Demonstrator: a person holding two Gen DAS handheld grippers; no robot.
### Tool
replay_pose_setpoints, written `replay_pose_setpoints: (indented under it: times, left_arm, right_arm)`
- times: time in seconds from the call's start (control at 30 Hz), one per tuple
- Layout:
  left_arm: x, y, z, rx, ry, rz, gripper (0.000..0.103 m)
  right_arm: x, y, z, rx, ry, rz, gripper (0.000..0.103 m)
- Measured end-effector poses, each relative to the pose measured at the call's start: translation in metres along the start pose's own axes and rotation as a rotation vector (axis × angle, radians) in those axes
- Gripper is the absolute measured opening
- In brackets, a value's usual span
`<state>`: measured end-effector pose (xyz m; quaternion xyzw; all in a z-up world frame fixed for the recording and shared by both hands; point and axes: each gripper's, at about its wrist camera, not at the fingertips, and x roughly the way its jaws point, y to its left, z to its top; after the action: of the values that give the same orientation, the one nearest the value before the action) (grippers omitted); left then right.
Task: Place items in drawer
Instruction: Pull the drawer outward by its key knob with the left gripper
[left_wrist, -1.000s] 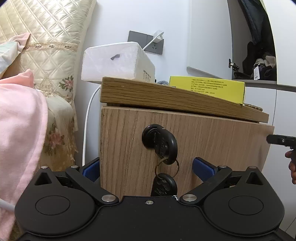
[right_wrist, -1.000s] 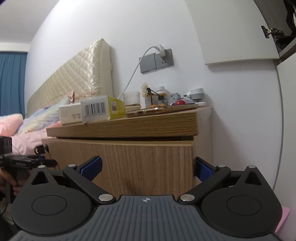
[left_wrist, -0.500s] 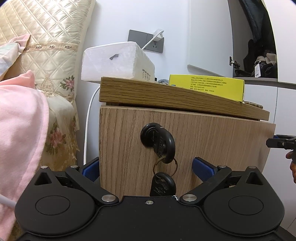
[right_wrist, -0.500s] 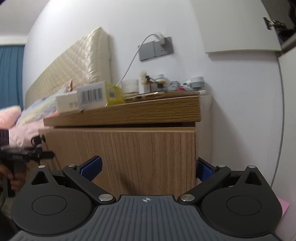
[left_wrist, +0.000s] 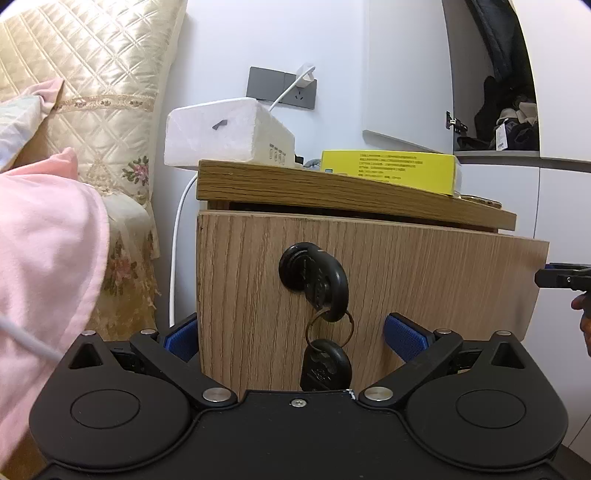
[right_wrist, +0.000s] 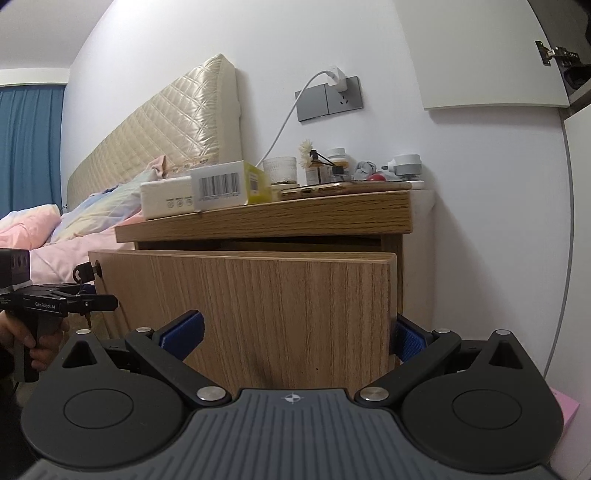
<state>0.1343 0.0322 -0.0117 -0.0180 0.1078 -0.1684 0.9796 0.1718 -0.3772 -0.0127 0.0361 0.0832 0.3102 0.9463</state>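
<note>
A wooden nightstand drawer front (left_wrist: 406, 280) stands pulled out a little from under the top (left_wrist: 332, 188); it also shows in the right wrist view (right_wrist: 266, 306). A black key (left_wrist: 325, 284) with a second key hanging sits in its lock. My left gripper (left_wrist: 291, 339) is open, its blue pads straddling the drawer's left end. My right gripper (right_wrist: 295, 332) is open, its pads straddling the drawer's right end. On top lie a white box (left_wrist: 225, 129), a yellow box (left_wrist: 391, 166) and a gold phone (right_wrist: 332, 189).
A bed with pink bedding (left_wrist: 44, 251) and a quilted headboard (right_wrist: 166, 129) stands to the left. A white cable (left_wrist: 177, 236) hangs beside the nightstand. Jars and small bottles (right_wrist: 325, 166) stand at the back of the top. A white wall (right_wrist: 480, 221) is on the right.
The drawer front has come out toward both grippers, and a dark gap now shows under the nightstand top. Both grippers stay open around its ends.
</note>
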Motion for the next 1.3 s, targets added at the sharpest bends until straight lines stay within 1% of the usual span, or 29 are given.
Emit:
replay_pose_setpoints:
  times: [0.43, 0.57, 0.63, 0.97, 1.17, 1.3]
  left_arm:
    - [-0.03, -0.013, -0.007, -0.009, -0.001, 0.028, 0.102]
    - [-0.039, -0.018, -0.009, -0.001, 0.007, 0.038, 0.102]
    - [-0.043, -0.021, -0.01, 0.006, 0.008, 0.044, 0.102]
    - [-0.06, -0.024, -0.013, -0.006, 0.008, 0.037, 0.101]
    - [-0.069, -0.028, -0.017, -0.004, 0.003, 0.04, 0.102]
    - [-0.074, -0.029, -0.018, -0.004, 0.003, 0.04, 0.102]
  right_arm:
    - [-0.028, 0.019, -0.005, -0.008, 0.0, 0.004, 0.103]
    - [-0.036, 0.027, -0.007, 0.009, -0.002, -0.017, 0.103]
    - [-0.038, 0.033, -0.008, -0.011, 0.006, -0.033, 0.103]
    - [-0.055, 0.044, -0.01, -0.001, 0.009, -0.034, 0.103]
    - [-0.06, 0.054, -0.012, -0.003, 0.009, -0.063, 0.103]
    - [-0.064, 0.057, -0.013, 0.007, 0.01, -0.066, 0.103]
